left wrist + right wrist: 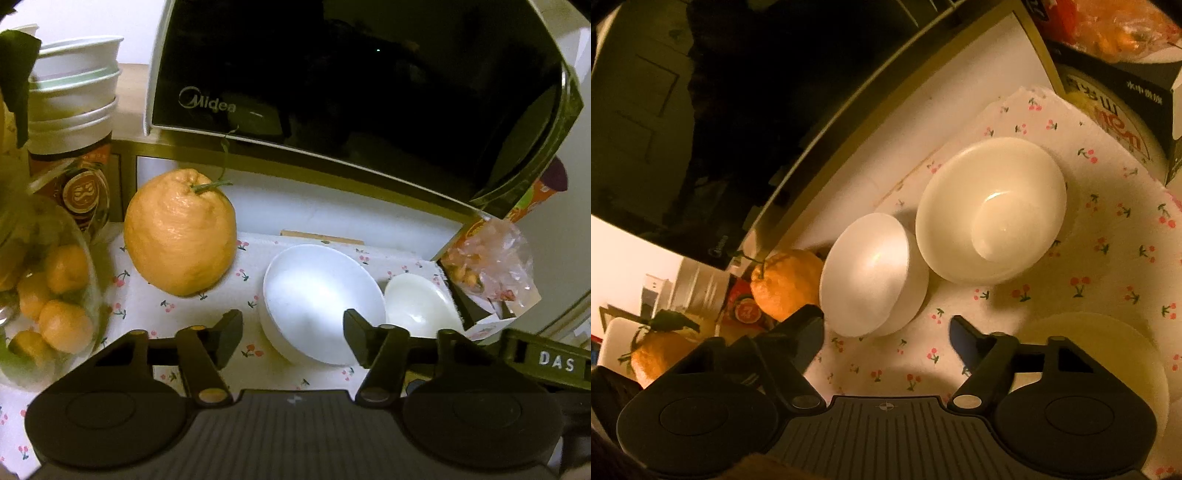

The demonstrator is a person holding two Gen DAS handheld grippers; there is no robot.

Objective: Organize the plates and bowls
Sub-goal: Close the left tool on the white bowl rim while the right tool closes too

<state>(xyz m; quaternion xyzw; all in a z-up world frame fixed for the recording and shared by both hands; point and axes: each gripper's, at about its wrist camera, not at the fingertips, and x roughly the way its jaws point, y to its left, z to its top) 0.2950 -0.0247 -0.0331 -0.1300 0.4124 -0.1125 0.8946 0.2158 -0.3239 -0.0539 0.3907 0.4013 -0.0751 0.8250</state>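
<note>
A white bowl [321, 299] stands on the cherry-print cloth [147, 306] below the microwave, with a shallower cream bowl [419, 306] touching its right side. My left gripper [291, 328] is open and straddles the white bowl's near-left rim, one finger outside the wall and one over the inside, neither pad pressing. In the right wrist view the white bowl [871, 273] and the cream bowl [991, 210] sit side by side. My right gripper [886, 325] is open just short of the white bowl, with nothing held. A pale plate [1108, 350] lies under its right finger.
A black Midea microwave [332, 92] overhangs the bowls on a shelf. A big orange citrus [181, 232] sits left of the white bowl, beside a glass bowl of mandarins [48, 288] and stacked cups [74, 92]. A snack box with a plastic bag [487, 258] crowds the right.
</note>
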